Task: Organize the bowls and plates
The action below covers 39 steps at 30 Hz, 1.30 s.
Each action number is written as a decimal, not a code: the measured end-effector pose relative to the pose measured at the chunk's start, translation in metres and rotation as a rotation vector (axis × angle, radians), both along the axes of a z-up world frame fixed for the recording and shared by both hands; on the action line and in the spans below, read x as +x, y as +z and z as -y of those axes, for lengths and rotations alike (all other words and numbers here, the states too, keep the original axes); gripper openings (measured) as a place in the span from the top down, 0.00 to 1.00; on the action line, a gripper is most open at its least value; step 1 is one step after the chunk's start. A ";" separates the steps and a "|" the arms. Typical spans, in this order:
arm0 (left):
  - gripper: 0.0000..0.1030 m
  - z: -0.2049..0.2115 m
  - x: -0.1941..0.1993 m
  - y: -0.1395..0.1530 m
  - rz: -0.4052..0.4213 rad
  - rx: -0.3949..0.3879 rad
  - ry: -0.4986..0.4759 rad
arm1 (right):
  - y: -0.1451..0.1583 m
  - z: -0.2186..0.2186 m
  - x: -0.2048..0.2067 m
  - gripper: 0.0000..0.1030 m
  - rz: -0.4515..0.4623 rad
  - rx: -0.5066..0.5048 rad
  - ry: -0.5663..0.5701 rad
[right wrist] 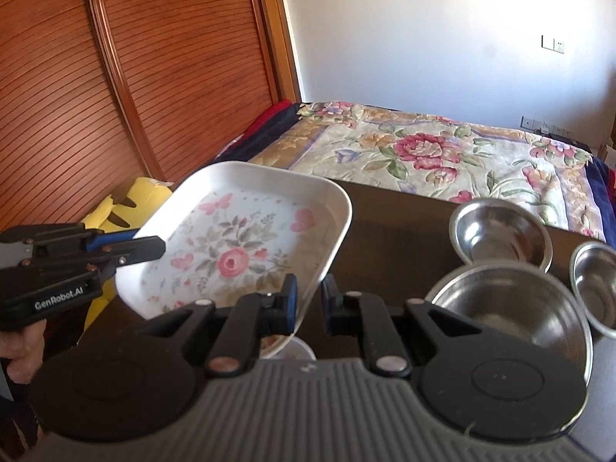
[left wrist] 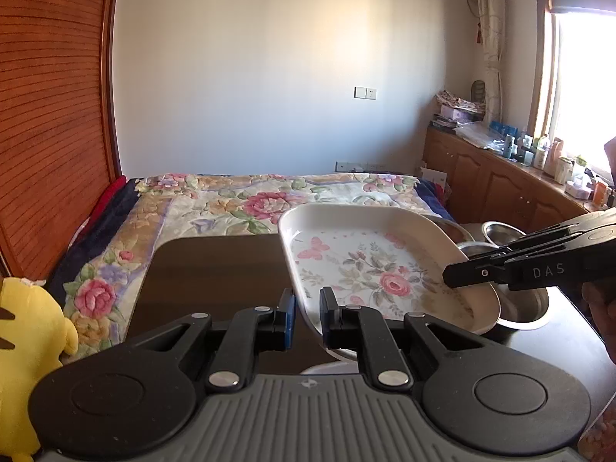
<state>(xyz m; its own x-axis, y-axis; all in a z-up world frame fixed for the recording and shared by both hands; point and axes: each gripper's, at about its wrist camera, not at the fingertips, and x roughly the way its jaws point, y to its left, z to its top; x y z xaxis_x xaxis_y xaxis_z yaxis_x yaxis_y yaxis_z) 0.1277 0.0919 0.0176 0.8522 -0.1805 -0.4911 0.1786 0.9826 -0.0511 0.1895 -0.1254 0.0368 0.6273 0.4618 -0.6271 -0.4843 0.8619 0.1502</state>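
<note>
Left gripper [left wrist: 308,310] and right gripper [right wrist: 308,300] both pinching floral tray [right wrist: 246,246], lifted tilted over dark table [left wrist: 215,269], steel bowls [right wrist: 500,231] sitting at three o'clock, flowered bed [left wrist: 250,200] lying at twelve, wooden wardrobe [right wrist: 115,77] standing at ten.

"DAS" on right tongs [left wrist: 454,275], "GenRobot.AI" on left tongs [right wrist: 154,248]

You have the tray [right wrist: 246,231] lifted off the table [right wrist: 389,231] and tilted: white, square with rounded corners, a pink rose, leaves and butterflies printed inside. Its near rim sits between each gripper's fingers. Right of the tray, three empty steel bowls stand upright on the table: a large one [right wrist: 512,308] nearest, a medium one [right wrist: 500,231] just behind it, a small one [right wrist: 596,285] at the right.
</note>
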 end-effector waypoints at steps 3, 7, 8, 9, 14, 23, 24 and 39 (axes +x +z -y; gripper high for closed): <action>0.86 0.001 -0.010 -0.007 -0.004 -0.007 0.000 | -0.007 0.004 -0.012 0.86 0.005 0.006 0.001; 0.86 0.003 -0.023 -0.015 -0.009 -0.019 0.000 | -0.015 0.007 -0.025 0.85 0.009 0.021 -0.004; 0.86 0.005 -0.025 -0.017 -0.010 -0.019 0.000 | -0.017 0.008 -0.028 0.85 0.014 0.025 -0.005; 0.86 0.006 -0.028 -0.018 -0.012 -0.016 -0.001 | -0.018 0.009 -0.031 0.85 0.015 0.029 -0.009; 0.86 0.009 -0.040 -0.025 -0.005 -0.016 -0.008 | -0.025 0.015 -0.043 0.85 0.040 0.055 -0.019; 0.86 0.011 -0.057 -0.037 -0.007 -0.025 -0.009 | -0.043 0.025 -0.059 0.85 0.073 0.139 -0.056; 0.86 0.010 -0.058 -0.040 -0.011 -0.026 -0.008 | -0.045 0.025 -0.061 0.85 0.075 0.147 -0.062; 0.86 0.008 -0.058 -0.071 -0.072 -0.022 0.017 | -0.069 0.015 -0.076 0.85 0.118 0.120 -0.102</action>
